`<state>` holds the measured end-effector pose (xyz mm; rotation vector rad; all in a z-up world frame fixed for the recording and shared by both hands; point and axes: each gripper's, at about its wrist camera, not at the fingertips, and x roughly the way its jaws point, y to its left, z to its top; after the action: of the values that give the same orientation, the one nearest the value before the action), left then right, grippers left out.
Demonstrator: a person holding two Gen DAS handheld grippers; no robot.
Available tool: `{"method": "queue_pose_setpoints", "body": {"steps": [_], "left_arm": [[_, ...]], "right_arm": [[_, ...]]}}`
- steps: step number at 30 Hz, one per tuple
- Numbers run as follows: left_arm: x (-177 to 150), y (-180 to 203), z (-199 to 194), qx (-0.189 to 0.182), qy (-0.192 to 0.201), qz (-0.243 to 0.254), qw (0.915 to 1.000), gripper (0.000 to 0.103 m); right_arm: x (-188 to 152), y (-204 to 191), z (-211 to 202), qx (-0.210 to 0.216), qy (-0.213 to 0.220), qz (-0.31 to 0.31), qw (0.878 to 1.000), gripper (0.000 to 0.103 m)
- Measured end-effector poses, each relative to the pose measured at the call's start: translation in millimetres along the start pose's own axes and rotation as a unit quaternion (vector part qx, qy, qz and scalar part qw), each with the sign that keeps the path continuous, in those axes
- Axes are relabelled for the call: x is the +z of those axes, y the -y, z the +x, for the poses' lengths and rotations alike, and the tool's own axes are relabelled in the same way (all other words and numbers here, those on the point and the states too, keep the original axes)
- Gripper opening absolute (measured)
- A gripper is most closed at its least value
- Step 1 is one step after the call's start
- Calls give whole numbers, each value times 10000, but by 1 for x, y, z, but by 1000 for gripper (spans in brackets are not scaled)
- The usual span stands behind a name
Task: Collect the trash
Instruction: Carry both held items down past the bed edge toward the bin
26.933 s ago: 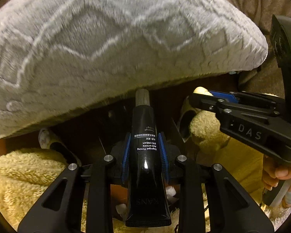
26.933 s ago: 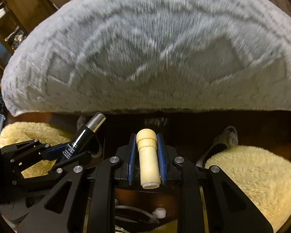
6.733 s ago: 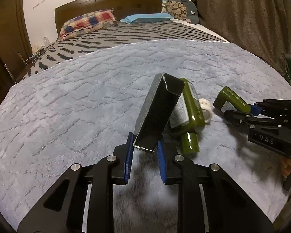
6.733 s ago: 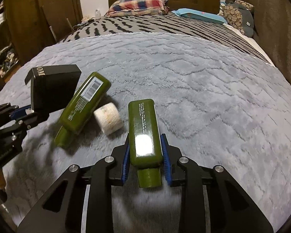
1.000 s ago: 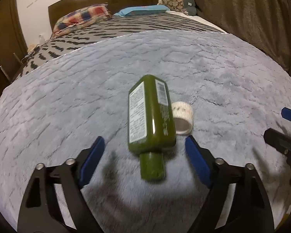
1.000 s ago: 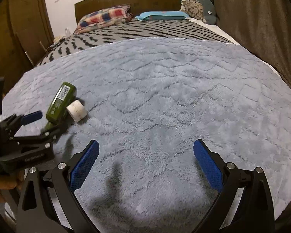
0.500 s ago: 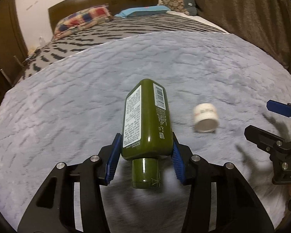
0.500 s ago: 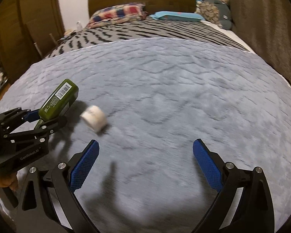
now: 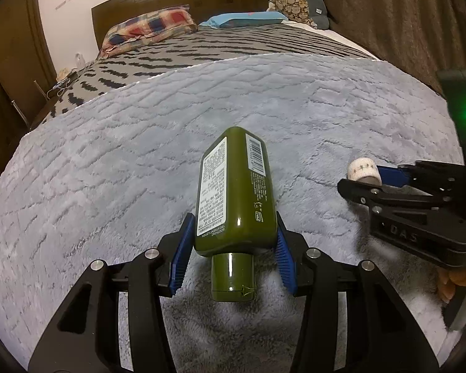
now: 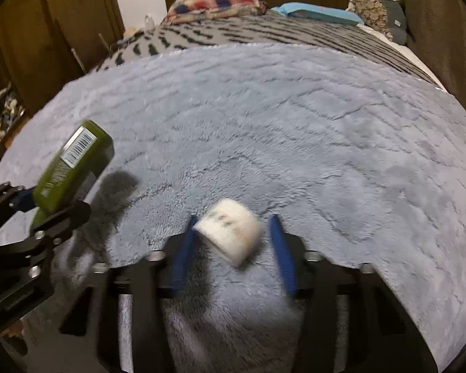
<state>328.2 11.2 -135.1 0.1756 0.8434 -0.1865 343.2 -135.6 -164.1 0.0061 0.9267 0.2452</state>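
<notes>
My left gripper (image 9: 231,253) is shut on a dark green bottle (image 9: 236,192) with white labels, cap toward the camera, held just above the grey fluffy blanket (image 9: 108,155). The bottle also shows in the right wrist view (image 10: 73,168). A small white jar (image 10: 230,236) lies on the blanket between the blue pads of my right gripper (image 10: 233,248). The pads stand a little apart from the jar; the view is blurred. In the left wrist view the jar (image 9: 364,171) sits at the right gripper's (image 9: 369,180) tips.
The blanket (image 10: 295,124) covers the foot of a bed with a striped cover (image 9: 233,43), pillows (image 9: 149,26) and a wooden headboard. Brown curtains (image 9: 404,15) hang on the right. Wooden furniture (image 10: 46,31) stands on the left.
The left gripper has lifted the green bottle a little. The right gripper has moved left to the white jar and narrowed its jaws around it.
</notes>
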Motion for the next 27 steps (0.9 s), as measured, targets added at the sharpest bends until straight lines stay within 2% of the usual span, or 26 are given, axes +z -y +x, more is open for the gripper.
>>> {"method": "queue_pose_setpoints", "body": {"steps": [2,5,13,18,27], "left_arm": [[-2,1,-5,-24,16,8,10000,46],[-7,4,-17,-34,45,57,10000,46],[-32,23,-66,-228,170,-26,9996,46],[-56,41,-102,-408,228,-110,9988,46],[-111,73,-171,-598,443,-134,9971,46]], "right_arm": [[-3,0,-8,50,92,-37,9999,40],[-11,-2,-27,-94,181,-240,9995,40],[-46,2,-106,-509,464,-456,9966,40],[-74,3,-148,-658,547,-439,9954,40],[-134,3,-224,-598,842,-266,9943,40]]}}
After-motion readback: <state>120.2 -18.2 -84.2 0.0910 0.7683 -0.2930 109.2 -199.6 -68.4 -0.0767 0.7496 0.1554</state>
